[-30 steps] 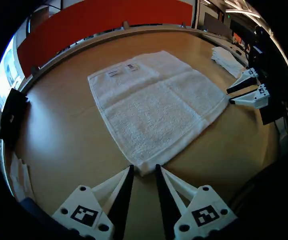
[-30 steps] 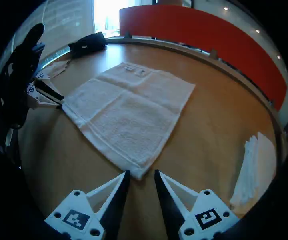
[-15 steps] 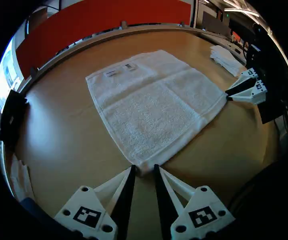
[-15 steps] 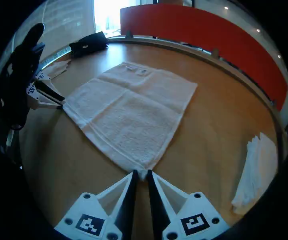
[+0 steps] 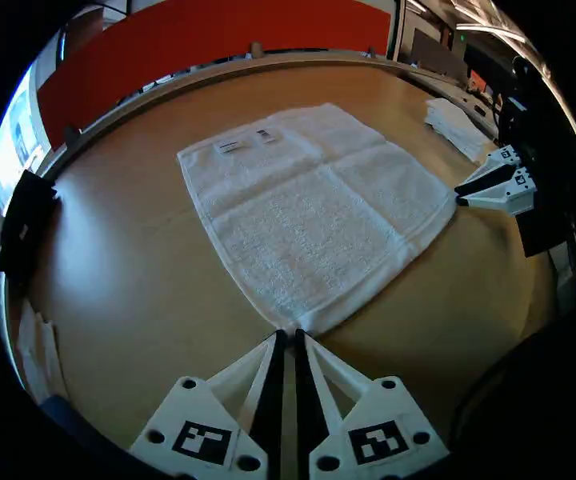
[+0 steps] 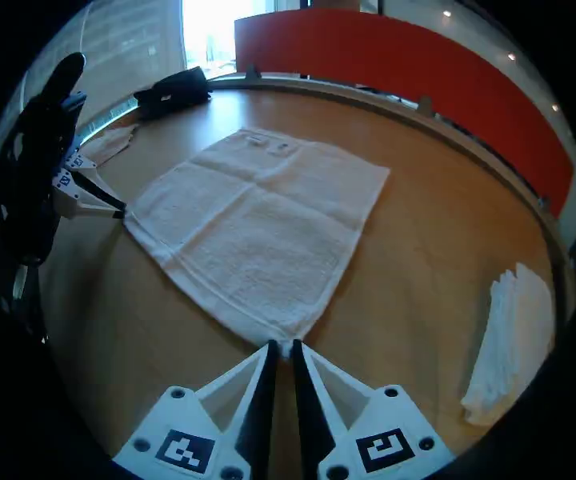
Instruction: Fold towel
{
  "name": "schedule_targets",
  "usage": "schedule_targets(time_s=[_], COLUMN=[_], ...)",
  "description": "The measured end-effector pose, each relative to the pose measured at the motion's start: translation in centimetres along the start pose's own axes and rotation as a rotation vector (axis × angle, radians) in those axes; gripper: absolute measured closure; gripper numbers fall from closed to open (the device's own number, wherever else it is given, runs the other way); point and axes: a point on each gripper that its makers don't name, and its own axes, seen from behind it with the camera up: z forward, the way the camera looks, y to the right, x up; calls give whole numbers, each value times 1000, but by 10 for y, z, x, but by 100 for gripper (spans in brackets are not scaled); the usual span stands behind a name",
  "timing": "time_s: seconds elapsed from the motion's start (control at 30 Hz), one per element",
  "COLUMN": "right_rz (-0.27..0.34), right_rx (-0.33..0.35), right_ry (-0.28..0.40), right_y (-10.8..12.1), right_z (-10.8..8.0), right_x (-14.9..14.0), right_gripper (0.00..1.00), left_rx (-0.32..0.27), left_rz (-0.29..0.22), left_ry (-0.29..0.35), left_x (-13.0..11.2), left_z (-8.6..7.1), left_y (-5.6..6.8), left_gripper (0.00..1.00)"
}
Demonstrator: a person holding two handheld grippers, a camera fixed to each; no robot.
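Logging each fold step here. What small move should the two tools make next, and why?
Probably lift both corners slightly, together: the left tool and right tool each look closed on a near corner of the towel, which lies flat on the table.

Right tool [image 6: 282,346] pinches the towel [image 6: 256,224] corner on the table [image 6: 416,264].

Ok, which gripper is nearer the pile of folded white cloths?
Right. The right gripper, on one corner of the towel, has the pile beside it; the left gripper is across the towel.
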Motion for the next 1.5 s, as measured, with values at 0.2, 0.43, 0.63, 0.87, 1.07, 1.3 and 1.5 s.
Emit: schedule_targets(time_s=[0.2,0.43,0.63,0.87,1.07,1.3,1.5], right_rz=[6,3,5,17,24,29,56], right_rx=[-1,1,0,7,14,20,33], right_ry=[10,33,61,96,113,112,114], right_y=[1,0,-4,-10,-15,-21,-26], right_z=[-2,-12,-27,-53,-76,-95,-110], right_x=[4,14,28,45,57,62,64], right_gripper=[86,86,86,87,87,87,87], left_rx=[-3,-6,-19,-27,-40,-53,-65], left_rz=[-15,-45,-89,-132,-158,-169,-195], left_ry=[9,23,37,64,76,75,69], left_x=[4,13,21,30,36,36,34], left_z=[-3,-14,-31,-57,-79,-97,-109], left_y=[1,1,3,6,13,21,27], left_gripper=[92,93,93,93,93,93,93])
